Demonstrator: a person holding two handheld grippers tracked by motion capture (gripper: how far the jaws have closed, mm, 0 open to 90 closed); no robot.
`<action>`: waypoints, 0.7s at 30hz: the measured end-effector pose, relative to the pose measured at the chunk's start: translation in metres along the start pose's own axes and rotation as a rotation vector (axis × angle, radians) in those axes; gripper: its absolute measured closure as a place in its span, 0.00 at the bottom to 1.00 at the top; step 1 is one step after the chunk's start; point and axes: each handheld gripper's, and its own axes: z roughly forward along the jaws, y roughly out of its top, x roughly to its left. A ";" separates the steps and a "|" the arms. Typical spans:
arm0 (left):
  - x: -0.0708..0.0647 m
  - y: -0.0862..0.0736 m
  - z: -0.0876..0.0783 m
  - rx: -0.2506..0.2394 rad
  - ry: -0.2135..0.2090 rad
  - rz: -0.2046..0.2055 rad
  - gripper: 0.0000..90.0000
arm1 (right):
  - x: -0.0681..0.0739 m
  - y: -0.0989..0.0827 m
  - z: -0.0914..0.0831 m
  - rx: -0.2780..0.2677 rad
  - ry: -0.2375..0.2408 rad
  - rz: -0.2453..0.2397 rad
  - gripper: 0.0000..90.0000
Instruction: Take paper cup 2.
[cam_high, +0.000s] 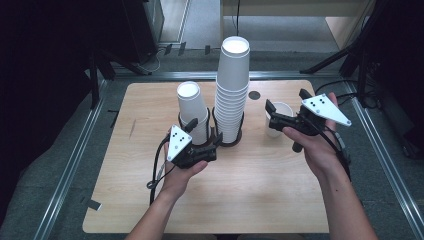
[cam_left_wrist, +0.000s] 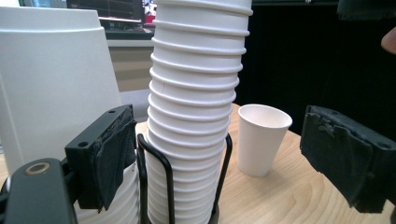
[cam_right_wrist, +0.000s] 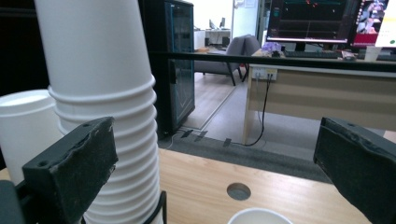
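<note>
Two cup stacks (cam_high: 232, 90), one loose cup (cam_high: 278, 116), two racks (cam_high: 218, 134)

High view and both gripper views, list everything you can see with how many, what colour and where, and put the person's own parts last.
tall cup stack: one, white, upside down in the right black wire holder, table centre
short cup stack: one, white, upside down in the left wire holder, beside the tall one
single cup: one, white, upright, right of the stacks
table: one, light wood, with a round hole near its far edge
desk with monitors: in the background of the right gripper view
left gripper: black, jaws open, empty, in front of the holders
right gripper: black, jaws open, empty, above the single cup
hands: two, entering from the bottom edge
</note>
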 end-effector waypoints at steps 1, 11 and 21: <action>0.001 0.001 0.003 -0.003 -0.003 -0.006 0.11 | 0.003 0.006 0.002 -0.003 0.005 -0.004 0.00; 0.003 0.007 0.017 0.013 0.012 0.010 0.05 | 0.029 0.033 0.013 -0.049 0.077 -0.001 0.00; 0.001 0.007 0.028 0.019 -0.001 0.000 0.02 | 0.053 0.049 0.025 -0.069 0.124 -0.008 0.00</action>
